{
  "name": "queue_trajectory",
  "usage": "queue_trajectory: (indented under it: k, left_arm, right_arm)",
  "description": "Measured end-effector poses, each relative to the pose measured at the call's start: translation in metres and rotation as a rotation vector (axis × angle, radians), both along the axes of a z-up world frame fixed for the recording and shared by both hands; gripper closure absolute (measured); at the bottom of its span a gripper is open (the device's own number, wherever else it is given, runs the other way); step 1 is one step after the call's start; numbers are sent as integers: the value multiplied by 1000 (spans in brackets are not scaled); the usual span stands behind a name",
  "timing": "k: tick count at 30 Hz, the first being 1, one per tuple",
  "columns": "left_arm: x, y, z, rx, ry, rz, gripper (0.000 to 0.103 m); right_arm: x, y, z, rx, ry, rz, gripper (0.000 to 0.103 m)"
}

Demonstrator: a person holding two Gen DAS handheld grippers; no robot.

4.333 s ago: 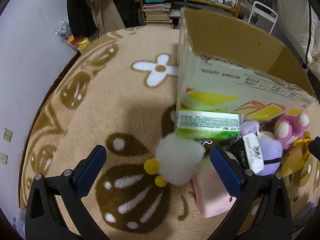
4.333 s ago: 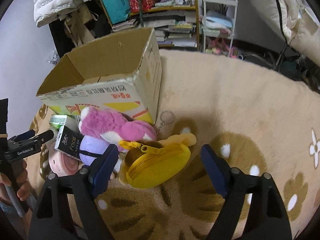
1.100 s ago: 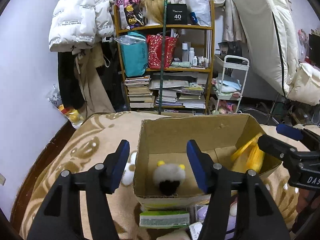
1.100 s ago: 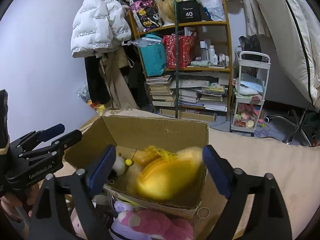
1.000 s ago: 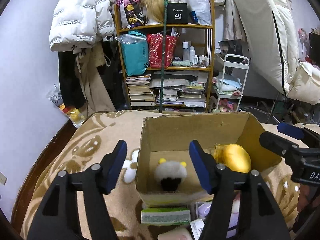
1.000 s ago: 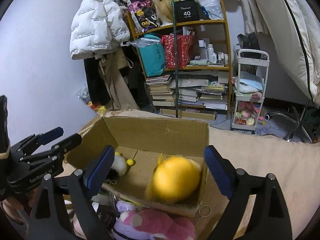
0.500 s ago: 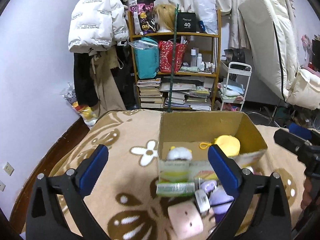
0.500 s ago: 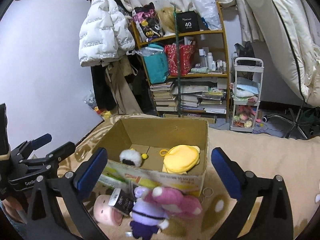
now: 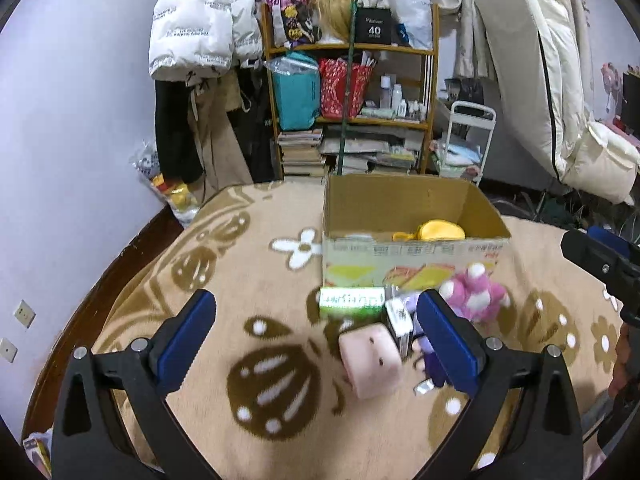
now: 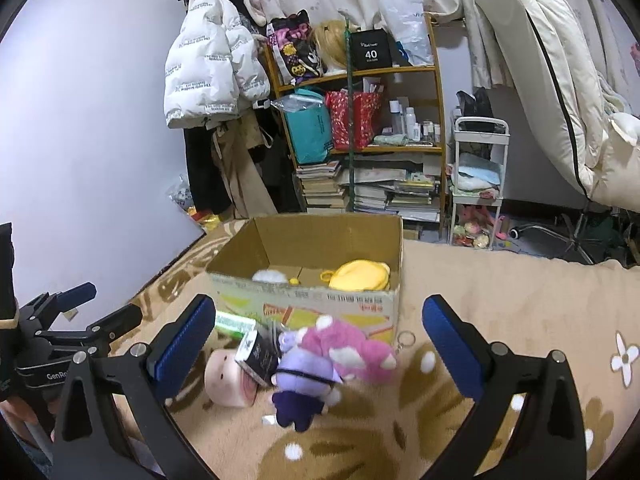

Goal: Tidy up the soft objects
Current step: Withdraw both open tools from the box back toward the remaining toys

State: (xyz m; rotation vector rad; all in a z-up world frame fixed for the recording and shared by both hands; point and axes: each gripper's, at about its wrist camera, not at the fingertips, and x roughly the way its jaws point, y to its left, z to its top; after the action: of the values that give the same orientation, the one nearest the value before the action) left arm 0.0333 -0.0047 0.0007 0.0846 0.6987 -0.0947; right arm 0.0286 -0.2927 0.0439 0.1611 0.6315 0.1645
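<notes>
Right wrist view: both grippers, right gripper [image 10: 318, 344] and left gripper [image 9: 316, 338], gape empty, so lower squarely over the fuzzy pink plush toy [image 10: 352, 350] lying just before the open brown cardboard box [image 10: 320, 304], pinching mid-body.

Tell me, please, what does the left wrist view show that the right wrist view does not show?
Only the left wrist view shows wall sockets and the pink cushion's face with two dots. Only the right wrist view shows the white fluffy toy inside the cardboard box and a keyring on the rug. Both show the yellow pouch in the box, the pink plush outside it, and open fingers.
</notes>
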Motion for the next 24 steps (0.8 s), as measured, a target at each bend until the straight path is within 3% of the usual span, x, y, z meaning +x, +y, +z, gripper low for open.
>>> queue_trajectory:
  k: [9,24]
  left_arm:
    - [10,9,-20,-39,70,29,3]
    - [56,-7,-68,-43,229,25,3]
  right_arm:
    - [0,8,-16,-27,26,8,0]
    - [51,13,-54,-34,111,-11,0]
